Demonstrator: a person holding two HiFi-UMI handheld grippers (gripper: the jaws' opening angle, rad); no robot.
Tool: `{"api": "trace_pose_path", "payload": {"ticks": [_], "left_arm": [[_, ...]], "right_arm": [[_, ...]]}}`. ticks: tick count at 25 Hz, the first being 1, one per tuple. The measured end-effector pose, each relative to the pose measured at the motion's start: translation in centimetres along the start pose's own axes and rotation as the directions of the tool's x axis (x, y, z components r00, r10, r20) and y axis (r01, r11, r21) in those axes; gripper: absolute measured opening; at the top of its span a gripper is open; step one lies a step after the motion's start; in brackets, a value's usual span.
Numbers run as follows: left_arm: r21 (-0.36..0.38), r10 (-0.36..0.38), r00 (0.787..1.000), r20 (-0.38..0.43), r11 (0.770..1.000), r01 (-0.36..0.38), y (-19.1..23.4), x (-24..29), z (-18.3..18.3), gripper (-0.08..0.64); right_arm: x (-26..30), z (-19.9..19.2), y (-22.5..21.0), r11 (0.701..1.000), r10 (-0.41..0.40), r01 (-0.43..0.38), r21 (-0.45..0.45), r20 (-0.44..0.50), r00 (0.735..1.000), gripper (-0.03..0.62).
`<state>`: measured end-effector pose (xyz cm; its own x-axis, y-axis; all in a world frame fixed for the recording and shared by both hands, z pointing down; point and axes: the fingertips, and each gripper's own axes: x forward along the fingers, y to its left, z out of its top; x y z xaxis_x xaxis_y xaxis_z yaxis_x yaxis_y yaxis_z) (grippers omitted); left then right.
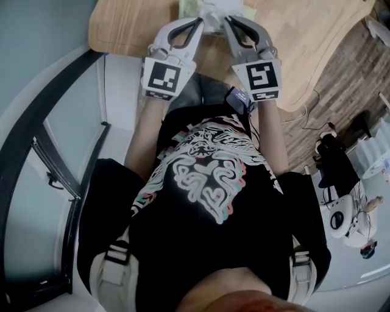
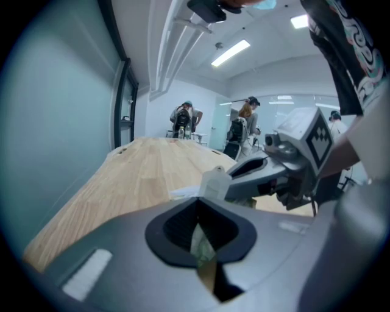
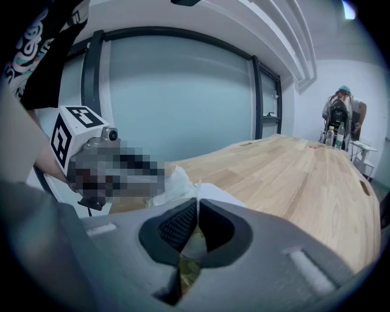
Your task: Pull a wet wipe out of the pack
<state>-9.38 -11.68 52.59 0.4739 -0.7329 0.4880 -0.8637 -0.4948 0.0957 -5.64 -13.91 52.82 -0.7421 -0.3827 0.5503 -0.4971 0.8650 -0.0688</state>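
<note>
My right gripper is clenched on the wet wipe — pads pressed together, white sheet bunched up just past the tips. My left gripper has its tips together too. Green of the pack shows thru the gap behind them, but I can't tell if they nip the film or only sit over it. Both grippers point fwd and down, side by side. The 2 sets of tips are near each other at the near edge of the table, and each marker cube sits back by my wrist.

Biggest thing in sight is the glass wall w/ dark frames, running along the left side of the room. Next is the table: pale wood, rounded edge, long, stretching away from me toward the far end, where a few people stand.

Then the pack: greenish, lying on the table close to its near edge, right under both grippers. In the head view they cover most of it — only bits peek out on either side.

Smallest is the wipe itself. It's white and crumpled, rising from the top of the pack betw. the 2 grippers, its upper part caught in the right one's tips. The left gripper view shows it as a pale lump at the end of the right gripper.
</note>
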Motion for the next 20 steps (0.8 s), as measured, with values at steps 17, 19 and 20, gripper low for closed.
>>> {"api": "trace_pose_path", "payload": {"ticks": [17, 19, 20], "left_arm": [[0.032, 0.025, 0.999, 0.035, 0.999, -0.026, -0.4, -0.2, 1.6, -0.014], [0.036, 0.030, 0.999, 0.039, 0.999, -0.032, -0.4, -0.6, 2.1, -0.014], [0.041, 0.036, 0.998, 0.043, 0.998, -0.038, -0.3, -0.8, 2.4, -0.014]], "right_arm": [[-1.7, 0.9, 0.1, 1.000, 0.004, -0.005, 0.017, 0.035, 0.999, 0.006], [-2.2, 1.6, 0.3, 1.000, 0.002, -0.002, 0.011, 0.045, 0.999, 0.006], [-2.4, 1.9, 0.4, 1.000, 0.001, -0.001, 0.008, 0.051, 0.999, 0.006]]}}
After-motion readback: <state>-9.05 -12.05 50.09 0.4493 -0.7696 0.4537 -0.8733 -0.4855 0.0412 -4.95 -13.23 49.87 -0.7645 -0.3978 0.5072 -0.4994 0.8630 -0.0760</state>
